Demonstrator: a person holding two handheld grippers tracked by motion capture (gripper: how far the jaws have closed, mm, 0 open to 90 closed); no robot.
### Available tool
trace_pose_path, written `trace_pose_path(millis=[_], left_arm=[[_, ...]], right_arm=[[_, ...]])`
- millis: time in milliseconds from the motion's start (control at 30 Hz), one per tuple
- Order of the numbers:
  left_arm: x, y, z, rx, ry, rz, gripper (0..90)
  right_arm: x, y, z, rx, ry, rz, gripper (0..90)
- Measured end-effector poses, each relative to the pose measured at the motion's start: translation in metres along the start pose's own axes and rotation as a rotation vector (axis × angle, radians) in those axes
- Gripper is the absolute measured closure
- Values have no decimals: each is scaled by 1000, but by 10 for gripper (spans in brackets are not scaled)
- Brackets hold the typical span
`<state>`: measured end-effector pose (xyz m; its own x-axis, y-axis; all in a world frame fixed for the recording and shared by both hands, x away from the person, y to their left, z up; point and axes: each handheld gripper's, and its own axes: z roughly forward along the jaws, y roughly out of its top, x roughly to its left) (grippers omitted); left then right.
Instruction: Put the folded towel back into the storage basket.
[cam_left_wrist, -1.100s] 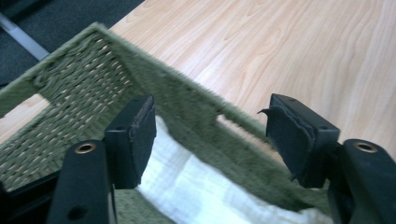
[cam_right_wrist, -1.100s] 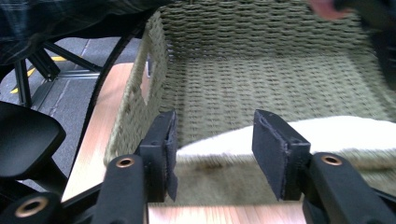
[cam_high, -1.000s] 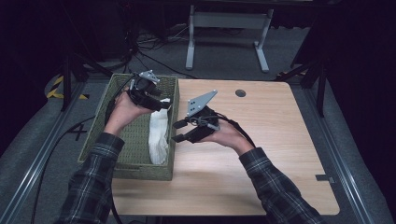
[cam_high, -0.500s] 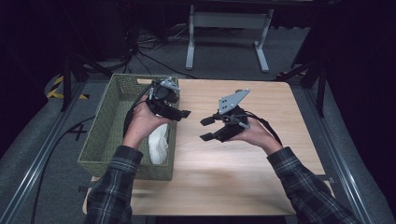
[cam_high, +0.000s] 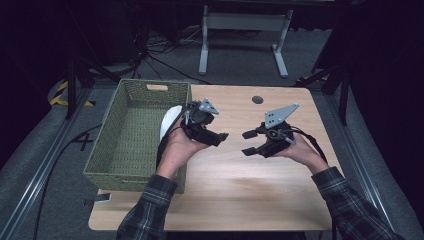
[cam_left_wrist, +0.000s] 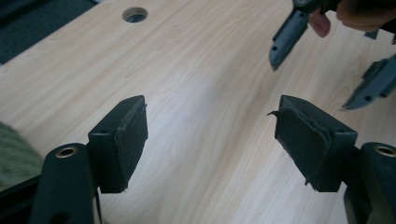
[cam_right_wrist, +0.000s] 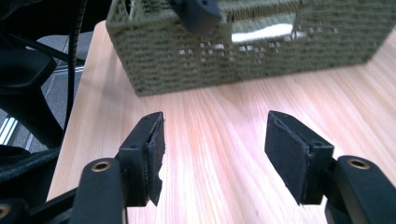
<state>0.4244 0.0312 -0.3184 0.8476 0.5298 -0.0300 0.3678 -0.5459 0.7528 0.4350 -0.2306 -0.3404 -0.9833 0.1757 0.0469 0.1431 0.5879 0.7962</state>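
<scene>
**Hovering over bare wood, both grippers empty, the cloth down in the basket**

Facing each other over the table (cam_high: 280, 200), the two grippers are tip to tip with a gap between.

Left gripper (cam_left_wrist: 210, 135): jaws parted, nothing between the pads but wood grain. The pad facing is frayed at its edges. Jaws have just been opening a little further, with nothing between them. Beyond its fingertips, across the gap, hang the grey jaw tips of the other gripper.

Right gripper (cam_right_wrist: 212, 149): jaws parted too, and just been widening, nothing held. Straight ahead of its fingertips, near but apart, stands the woven basket (cam_right_wrist: 243, 51); a pale band shows through the weave.

High view: left gripper (cam_high: 220, 136) sits just outside the basket's (cam_high: 127, 130) near wall, pointing away from it. Behind its fingers, inside the basket against that wall, lies the white cloth (cam_high: 170, 120), partly hidden by the hand. Right gripper (cam_high: 248, 142) is farther out over the middle of the table. A round cable hole (cam_high: 257, 99) lies beyond both sets of fingertips.

Judgement: the placing step looks finished, with the cloth in the basket and both hands free. If nothing more goes in, the next move calls only for setting the grippers to rest; if the cloth needs tidying, the left fingers are nearer and would have to turn back over the rim.
</scene>
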Motion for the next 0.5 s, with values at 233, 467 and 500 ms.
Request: trace_pose_path(millis=[233, 467, 500], left_arm=[[-20, -14, 23, -4, -31, -9, 262], [-32, -31, 46, 14, -42, -6, 258], [-35, -33, 48, 12, -41, -7, 256]], right_arm=[[-1, -40, -13, 3, -33, 66, 372], [-2, -76, -19, 18, -67, 117, 361], [-2, -80, -19, 20, -74, 120, 360]])
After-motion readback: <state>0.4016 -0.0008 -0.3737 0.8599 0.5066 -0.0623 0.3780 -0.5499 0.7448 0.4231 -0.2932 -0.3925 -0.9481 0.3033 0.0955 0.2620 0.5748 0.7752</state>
